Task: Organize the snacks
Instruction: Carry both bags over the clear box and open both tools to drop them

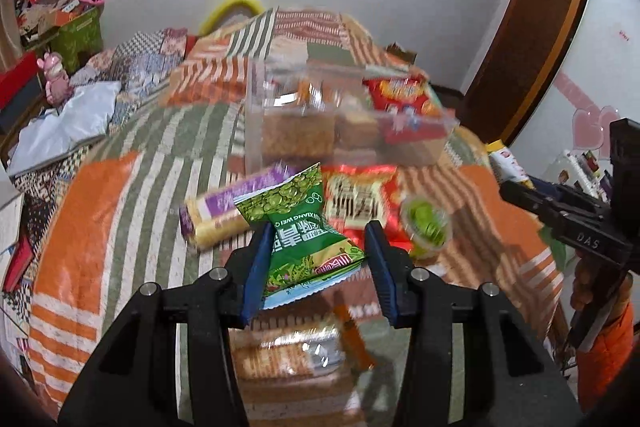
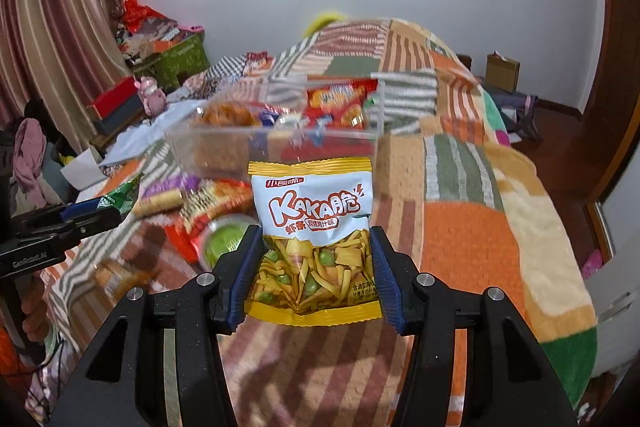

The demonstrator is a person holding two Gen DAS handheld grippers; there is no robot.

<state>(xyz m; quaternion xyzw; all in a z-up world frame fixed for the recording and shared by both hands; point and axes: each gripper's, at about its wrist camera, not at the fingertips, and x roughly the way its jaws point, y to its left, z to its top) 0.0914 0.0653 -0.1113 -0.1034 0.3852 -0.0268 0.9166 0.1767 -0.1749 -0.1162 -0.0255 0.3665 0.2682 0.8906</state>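
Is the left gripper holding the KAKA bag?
No, the left gripper is shut on a green packet; the KAKA bag sits in the right gripper.

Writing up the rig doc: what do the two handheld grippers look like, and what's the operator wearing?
Both match: the left gripper and right gripper have black angular bodies, silver round bolt heads and ribbed blue pads. White lettering runs along each body's side, "DAS" on the right, "GenRobot.AI" on the left. An orange sleeve shows below the right gripper's handle.
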